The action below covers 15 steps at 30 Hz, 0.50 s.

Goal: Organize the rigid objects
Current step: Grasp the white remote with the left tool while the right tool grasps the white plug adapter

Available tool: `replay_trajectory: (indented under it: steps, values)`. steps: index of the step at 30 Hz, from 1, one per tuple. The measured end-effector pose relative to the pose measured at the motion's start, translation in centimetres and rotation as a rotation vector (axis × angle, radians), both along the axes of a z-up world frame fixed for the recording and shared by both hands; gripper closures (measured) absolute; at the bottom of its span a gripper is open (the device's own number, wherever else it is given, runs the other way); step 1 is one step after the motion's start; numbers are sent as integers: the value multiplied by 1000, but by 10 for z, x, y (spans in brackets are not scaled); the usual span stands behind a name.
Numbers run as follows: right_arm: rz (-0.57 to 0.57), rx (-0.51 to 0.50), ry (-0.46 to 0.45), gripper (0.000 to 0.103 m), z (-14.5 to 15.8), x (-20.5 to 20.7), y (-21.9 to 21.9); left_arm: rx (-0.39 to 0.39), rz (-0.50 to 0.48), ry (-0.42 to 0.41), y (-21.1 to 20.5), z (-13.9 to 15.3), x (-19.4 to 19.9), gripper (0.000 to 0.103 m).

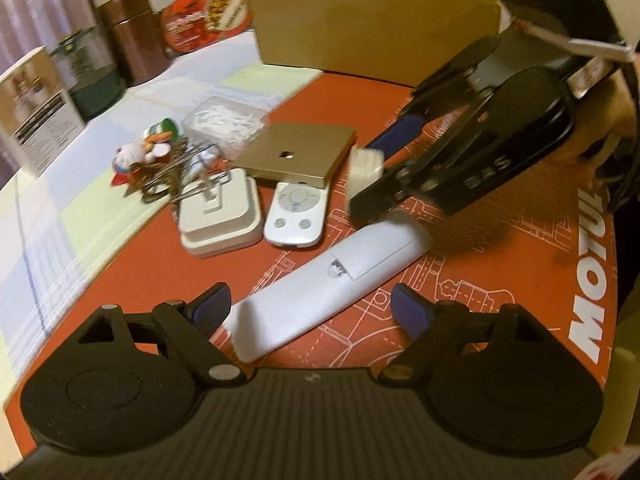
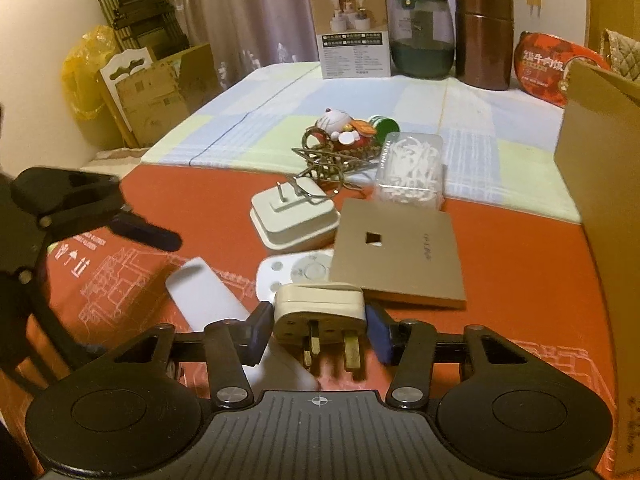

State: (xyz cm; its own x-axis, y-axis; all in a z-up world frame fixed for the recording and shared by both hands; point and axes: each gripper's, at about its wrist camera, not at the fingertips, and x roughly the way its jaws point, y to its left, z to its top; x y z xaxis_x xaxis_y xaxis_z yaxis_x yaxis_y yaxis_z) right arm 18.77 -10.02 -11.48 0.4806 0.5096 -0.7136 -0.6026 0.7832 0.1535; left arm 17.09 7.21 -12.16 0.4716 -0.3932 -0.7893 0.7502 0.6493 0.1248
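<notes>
My right gripper point(image 2: 318, 330) is shut on a white three-pin plug adapter point(image 2: 320, 312), its prongs pointing toward the camera, held just above the red mat. It also shows in the left wrist view point(image 1: 366, 168). My left gripper point(image 1: 310, 312) is open, its fingers on either side of a long white remote point(image 1: 332, 276) lying face down on the mat. A small white remote point(image 1: 296, 216), a gold square plate point(image 1: 300, 152) and a white charger block point(image 1: 220, 212) lie close behind.
A cardboard box point(image 1: 376, 28) stands at the back of the mat. A clear box of white bits point(image 1: 226, 120), a wire tangle point(image 1: 192, 172) and a toy figure point(image 1: 136, 156) lie on the checked cloth. Jars and a carton point(image 2: 352, 32) stand beyond.
</notes>
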Motion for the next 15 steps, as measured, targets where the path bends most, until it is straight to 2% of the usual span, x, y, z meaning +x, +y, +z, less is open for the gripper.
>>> replay_trajectory:
  steps: [6,10,13,15]
  values:
    - [-47,-29,4,56,5,-15,-35,58,-107,50,-14,-11,17,30]
    - [-82,-34,13,56,7,-26,-54,62,-163,76,-16,-13,25,30]
    - [-101,-38,18,56,6,-34,-63,65,-150,124,-17,-11,29,40]
    - [-116,-38,14,56,6,-38,-69,89,-130,133,-20,-9,24,50]
